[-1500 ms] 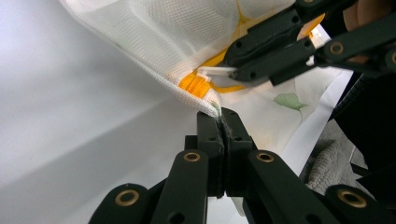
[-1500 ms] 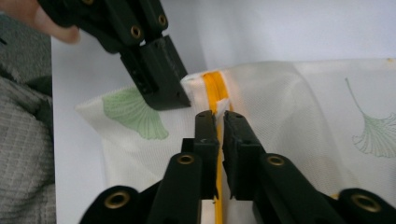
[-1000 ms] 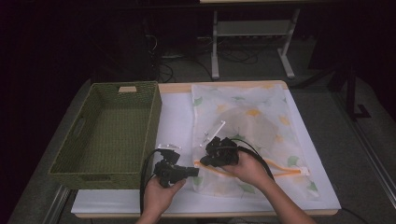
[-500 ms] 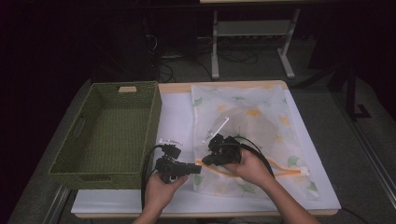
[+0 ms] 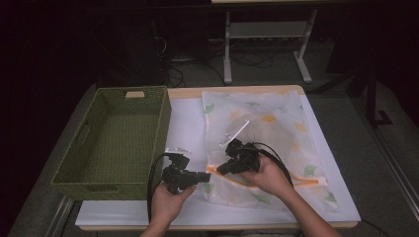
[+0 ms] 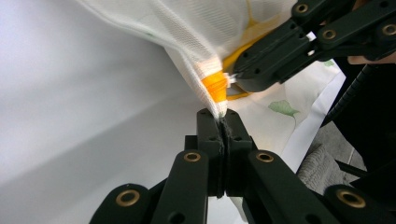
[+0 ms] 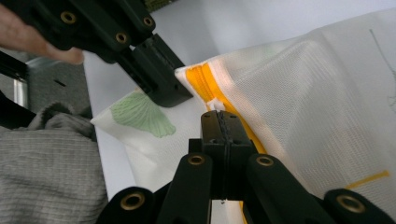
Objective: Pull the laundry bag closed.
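A white mesh bag [image 5: 269,123] with a leaf print lies flat on the table, its orange zipper [image 5: 296,178] running along the near edge. My left gripper [image 5: 206,176] is shut on the bag's near-left corner [image 6: 211,79], just beside the zipper's orange end. My right gripper [image 5: 221,171] is shut on the small white zipper pull [image 7: 215,103], a finger's width from the left jaws. In the left gripper view my left gripper [image 6: 223,116] pinches the lifted corner. In the right gripper view my right gripper [image 7: 219,116] sits on the orange zipper [image 7: 201,79].
A green woven basket [image 5: 89,148] stands at the table's left, close to the left hand. A white sheet [image 5: 185,118] covers the tabletop. A pale, stiff slip [image 5: 237,129] shows at the bag's middle. A metal stand [image 5: 227,44] rises beyond the far edge.
The right gripper has crept slightly to the right along the zipper. The left gripper has stayed almost in place on the bag's corner.
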The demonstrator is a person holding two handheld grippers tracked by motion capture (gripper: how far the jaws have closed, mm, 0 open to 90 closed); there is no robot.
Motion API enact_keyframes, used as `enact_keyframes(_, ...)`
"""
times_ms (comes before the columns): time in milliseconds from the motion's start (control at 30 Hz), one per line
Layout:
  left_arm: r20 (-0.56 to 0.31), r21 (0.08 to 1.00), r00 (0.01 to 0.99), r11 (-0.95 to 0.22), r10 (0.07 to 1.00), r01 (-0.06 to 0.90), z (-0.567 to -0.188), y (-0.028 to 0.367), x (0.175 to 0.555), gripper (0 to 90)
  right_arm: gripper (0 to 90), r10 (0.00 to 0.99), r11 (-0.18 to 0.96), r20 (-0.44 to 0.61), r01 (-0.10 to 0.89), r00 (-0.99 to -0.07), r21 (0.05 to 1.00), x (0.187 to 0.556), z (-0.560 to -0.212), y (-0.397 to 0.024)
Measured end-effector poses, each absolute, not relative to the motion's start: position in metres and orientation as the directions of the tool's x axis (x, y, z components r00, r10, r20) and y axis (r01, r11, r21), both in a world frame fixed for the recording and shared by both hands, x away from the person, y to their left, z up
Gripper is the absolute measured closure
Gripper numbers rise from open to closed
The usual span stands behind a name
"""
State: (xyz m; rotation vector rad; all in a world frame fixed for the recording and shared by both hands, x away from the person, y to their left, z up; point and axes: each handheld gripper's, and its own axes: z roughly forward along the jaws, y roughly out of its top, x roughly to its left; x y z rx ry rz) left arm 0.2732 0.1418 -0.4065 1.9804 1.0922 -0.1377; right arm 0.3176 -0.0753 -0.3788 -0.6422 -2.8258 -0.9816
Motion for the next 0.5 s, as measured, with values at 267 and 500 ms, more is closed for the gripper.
enact_keyframes(267,-0.452,0.631,0.612,-0.253,0.648,0.734,-0.403,0.141,0.273,88.6,89.9,0.378,0.718,0.186,0.414,-0.907,0.559,0.314,-0.377,-0.079)
enact_keyframes(500,-0.450,0.629,0.602,-0.245,0.660,0.738,-0.403,0.145,0.274,88.6,89.8,0.407,0.712,0.188,0.439,-0.894,0.548,0.313,-0.380,-0.096)
